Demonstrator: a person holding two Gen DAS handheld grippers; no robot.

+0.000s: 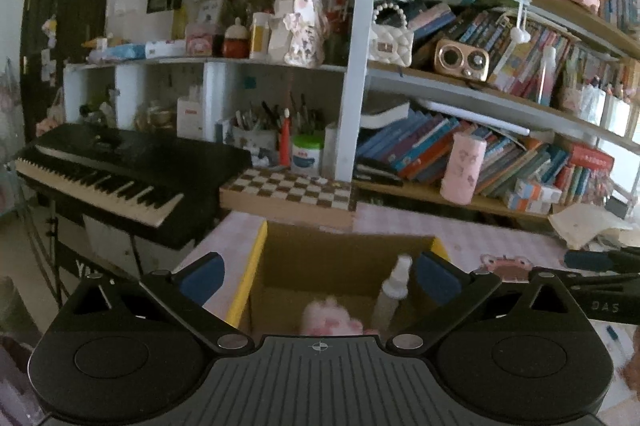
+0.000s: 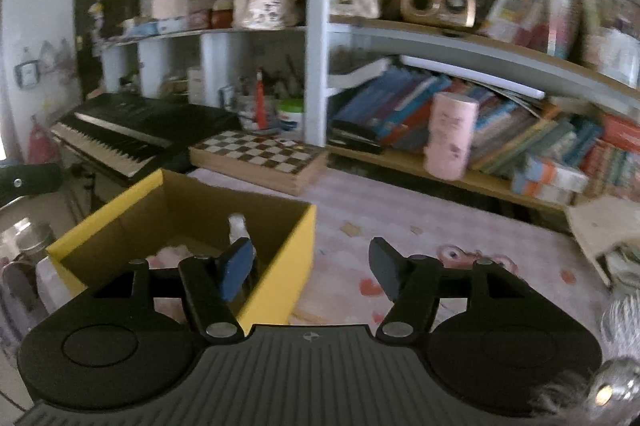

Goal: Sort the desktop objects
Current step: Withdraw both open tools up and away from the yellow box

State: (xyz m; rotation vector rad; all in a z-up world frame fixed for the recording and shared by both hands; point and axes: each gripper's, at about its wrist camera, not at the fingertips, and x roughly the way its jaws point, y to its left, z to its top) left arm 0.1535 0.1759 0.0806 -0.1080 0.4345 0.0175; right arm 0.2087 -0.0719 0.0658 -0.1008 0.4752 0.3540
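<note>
Left gripper: matte black, ribbed plastic base, blue rubbery pads; jaws spread wide, nothing between the pads. It hangs over the open cardboard box, whose rim is yellow and whose inside is plain brown.

In the box: a soft pink plush toy on the floor and a small, pale spray bottle standing upright near the right wall. Bottle label too blurred to read.

Right gripper: same build; jaws part open, empty. Its left pad sits over the box's near corner, its right pad over the tablecloth, which is pink with small printed figures.

White letters "DAS" show on the right gripper's black body at the right edge of the left view.

Behind the box: a flat wooden chessboard, checkered top, lying on the desk. Left of it, a black keyboard with white keys.

Farthest: shelves of leaning books, a pink cylinder, a quilted white handbag. Book titles unreadable.
</note>
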